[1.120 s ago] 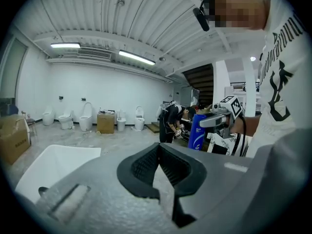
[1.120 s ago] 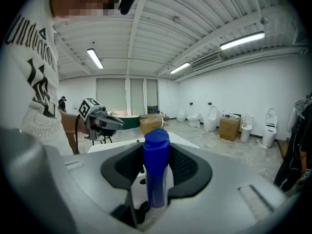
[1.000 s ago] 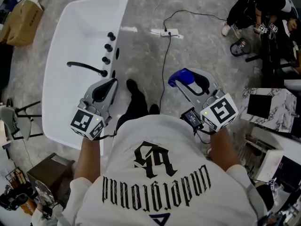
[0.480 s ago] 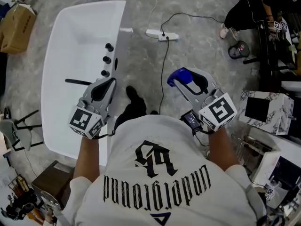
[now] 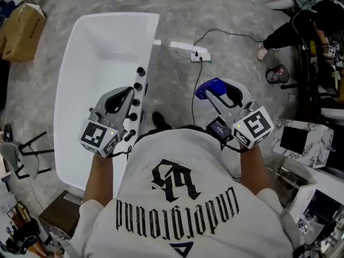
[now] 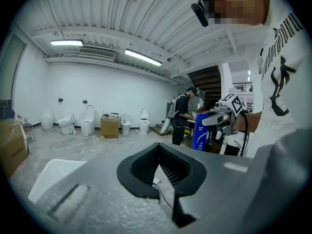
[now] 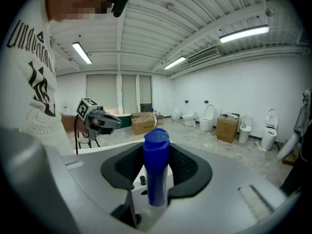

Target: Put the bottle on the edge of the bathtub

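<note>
The right tongs [image 5: 216, 94] grip a blue bottle [image 7: 156, 172] upright between the jaws, cap up. In the head view the bottle [image 5: 206, 88] hangs over the grey floor [image 5: 226, 15], well right of the white tub [image 5: 149, 28] and near a black cable [image 5: 192, 98]. The left tongs [image 5: 128, 92] are closed to a point with nothing in them, above the tub's right rim by the black knobs [image 5: 141, 71].
</note>
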A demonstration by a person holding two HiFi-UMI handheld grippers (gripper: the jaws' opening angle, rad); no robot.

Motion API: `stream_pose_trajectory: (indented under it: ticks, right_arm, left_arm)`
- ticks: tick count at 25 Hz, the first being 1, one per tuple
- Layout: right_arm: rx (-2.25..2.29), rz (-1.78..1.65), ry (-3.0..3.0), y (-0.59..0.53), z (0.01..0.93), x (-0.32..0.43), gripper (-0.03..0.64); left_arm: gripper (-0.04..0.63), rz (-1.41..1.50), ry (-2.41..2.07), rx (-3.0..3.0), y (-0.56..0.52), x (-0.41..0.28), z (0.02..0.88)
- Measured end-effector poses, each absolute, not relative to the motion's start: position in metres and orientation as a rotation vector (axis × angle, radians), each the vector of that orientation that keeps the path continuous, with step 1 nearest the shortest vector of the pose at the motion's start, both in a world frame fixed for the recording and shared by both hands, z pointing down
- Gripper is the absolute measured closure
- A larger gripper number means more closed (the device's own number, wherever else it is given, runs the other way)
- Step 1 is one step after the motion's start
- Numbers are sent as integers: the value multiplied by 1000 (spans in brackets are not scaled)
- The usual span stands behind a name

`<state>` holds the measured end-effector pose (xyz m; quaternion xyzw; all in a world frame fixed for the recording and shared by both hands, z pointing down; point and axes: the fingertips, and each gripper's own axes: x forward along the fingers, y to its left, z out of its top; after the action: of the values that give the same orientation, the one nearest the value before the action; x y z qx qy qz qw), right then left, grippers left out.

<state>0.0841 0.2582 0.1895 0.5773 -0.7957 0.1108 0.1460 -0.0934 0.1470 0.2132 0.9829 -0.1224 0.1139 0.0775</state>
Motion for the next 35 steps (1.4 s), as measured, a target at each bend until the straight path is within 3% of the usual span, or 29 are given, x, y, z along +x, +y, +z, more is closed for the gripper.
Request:
stream_pose_trajectory:
  ticks: [15,35]
  right_arm:
    - [1466,269,-2408,161,188,46,465]
    - [1087,346,-2465,21,258,64,465]
  left_arm:
    - [589,294,-534,2924,90,-125,201]
    - [589,383,-689,2761,-4,-83,242]
